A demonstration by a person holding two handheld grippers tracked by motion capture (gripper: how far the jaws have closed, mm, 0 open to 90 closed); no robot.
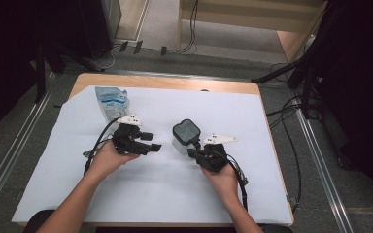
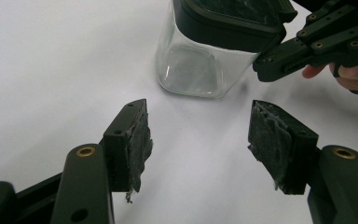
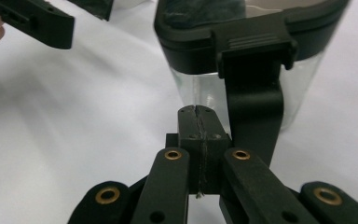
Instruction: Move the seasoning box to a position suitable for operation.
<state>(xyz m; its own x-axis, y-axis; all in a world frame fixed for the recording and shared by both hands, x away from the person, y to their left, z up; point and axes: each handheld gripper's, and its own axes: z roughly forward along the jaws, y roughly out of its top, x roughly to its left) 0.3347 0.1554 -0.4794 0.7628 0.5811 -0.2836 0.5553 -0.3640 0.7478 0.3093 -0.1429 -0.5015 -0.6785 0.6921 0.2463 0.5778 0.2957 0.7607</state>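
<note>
Clear lidded jar upright at mid-sheet, just left of and beyond right gripper, clenched empty beside hanging lid latch. Left gripper, released, farther off to left, aimed at jar. Blue pouch far left.

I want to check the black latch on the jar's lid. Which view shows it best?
The right gripper view: the latch faces the camera up close, hanging down from the lid's rim over the clear jar. The left gripper view shows the jar's lid from another side, with no latch clear. In the high view the jar is small, the latch indistinct.
</note>
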